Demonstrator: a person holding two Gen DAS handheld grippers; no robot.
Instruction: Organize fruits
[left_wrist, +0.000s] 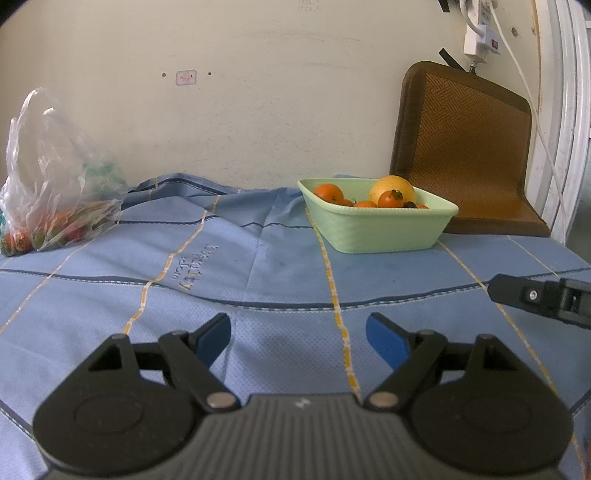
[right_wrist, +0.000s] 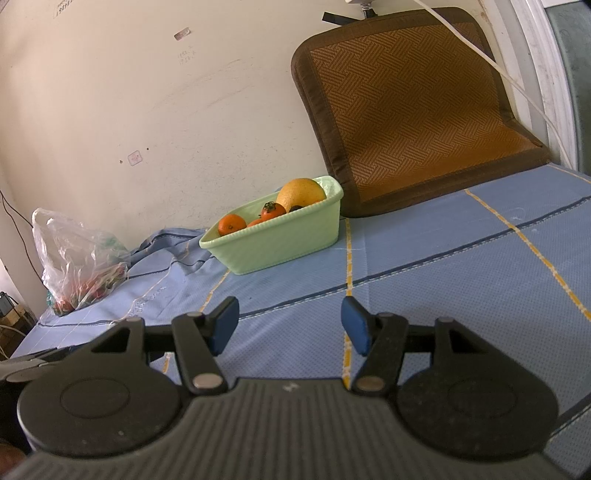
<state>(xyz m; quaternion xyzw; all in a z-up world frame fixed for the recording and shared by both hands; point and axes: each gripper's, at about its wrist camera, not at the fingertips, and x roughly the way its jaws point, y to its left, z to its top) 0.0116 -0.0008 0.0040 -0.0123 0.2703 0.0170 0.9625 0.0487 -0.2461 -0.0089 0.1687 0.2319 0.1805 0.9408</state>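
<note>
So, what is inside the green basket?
In the green basket: one large yellow fruit, several small orange fruits and something small and dark. The basket wall hides the lower layer, so no full count is possible.

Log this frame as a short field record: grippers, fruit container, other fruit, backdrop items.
left gripper: jaws open, empty, over the blue cloth
right gripper: jaws open, empty
green basket: holds small orange fruits and one large yellow fruit
plastic bag: far left by the wall, more fruit inside
woven cushion: leans on the wall behind the basket
</note>
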